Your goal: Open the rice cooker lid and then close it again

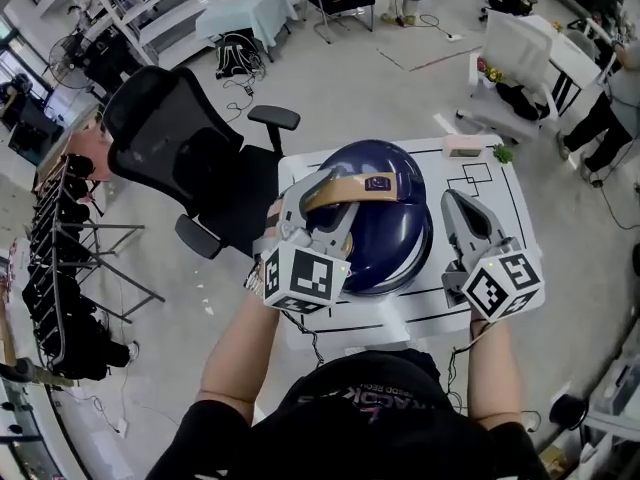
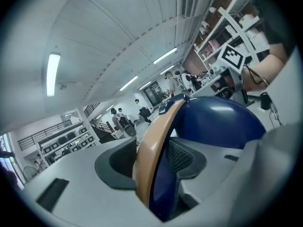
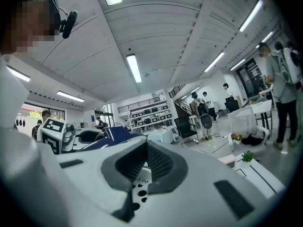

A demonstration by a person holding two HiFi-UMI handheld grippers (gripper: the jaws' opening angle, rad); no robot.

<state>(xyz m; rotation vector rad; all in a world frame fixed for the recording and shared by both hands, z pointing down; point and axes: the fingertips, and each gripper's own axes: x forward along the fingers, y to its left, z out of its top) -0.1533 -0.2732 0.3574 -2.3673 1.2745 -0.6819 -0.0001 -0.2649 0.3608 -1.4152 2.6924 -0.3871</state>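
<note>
A dark blue rice cooker (image 1: 390, 230) with a domed lid stands on the white table (image 1: 505, 203). A tan handle (image 1: 335, 190) arches over the lid. My left gripper (image 1: 322, 206) is shut on that handle. In the left gripper view the tan handle (image 2: 150, 150) runs between the jaws, pressed by both pads, with the blue lid (image 2: 215, 119) behind it. How far the lid is lifted cannot be told. My right gripper (image 1: 455, 208) hovers just right of the cooker, shut and holding nothing. In the right gripper view the right gripper (image 3: 143, 169) has its pads together, and the cooker (image 3: 111, 135) lies to its left.
A black office chair (image 1: 185, 153) stands left of the table. A pink box (image 1: 462, 146) and a small green plant (image 1: 503, 153) sit at the table's far edge. Black outlines are drawn on the table top. A white chair (image 1: 515, 58) and a person (image 1: 605, 118) are further right.
</note>
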